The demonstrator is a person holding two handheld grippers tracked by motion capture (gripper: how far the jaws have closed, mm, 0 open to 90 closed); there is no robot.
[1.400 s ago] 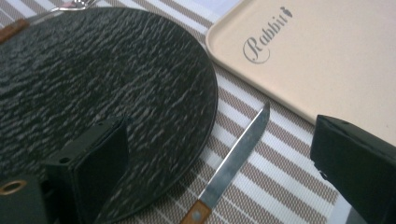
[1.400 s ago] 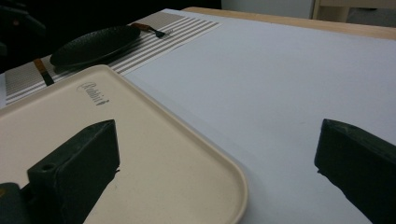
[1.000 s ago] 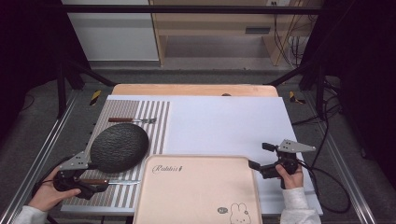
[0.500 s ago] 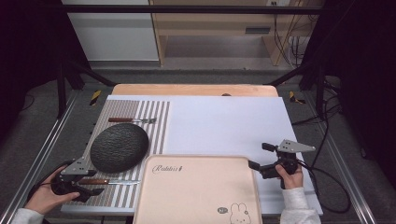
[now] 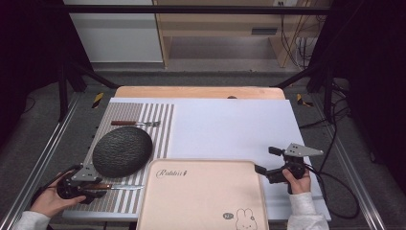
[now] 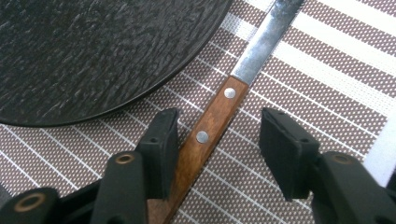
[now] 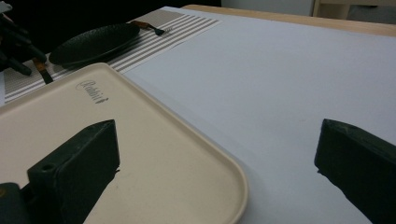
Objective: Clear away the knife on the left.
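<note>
A knife with a wooden handle and steel blade lies on the striped placemat, just in front of a dark textured plate. My left gripper straddles the handle. Its jaws have just been closing: in the left gripper view one pad rests against the handle and the other stands a gap away. The plate's rim fills the upper left there. My right gripper hangs open at the right edge of the beige tray, with nothing between its jaws.
A fork lies at the placemat's far end. White sheet covers the table's middle and right. The tray's rounded corner lies below my right gripper. Cables trail off the table's right edge.
The left gripper's jaws have narrowed around the knife handle and the hand has shifted slightly. The right gripper has stayed still.
</note>
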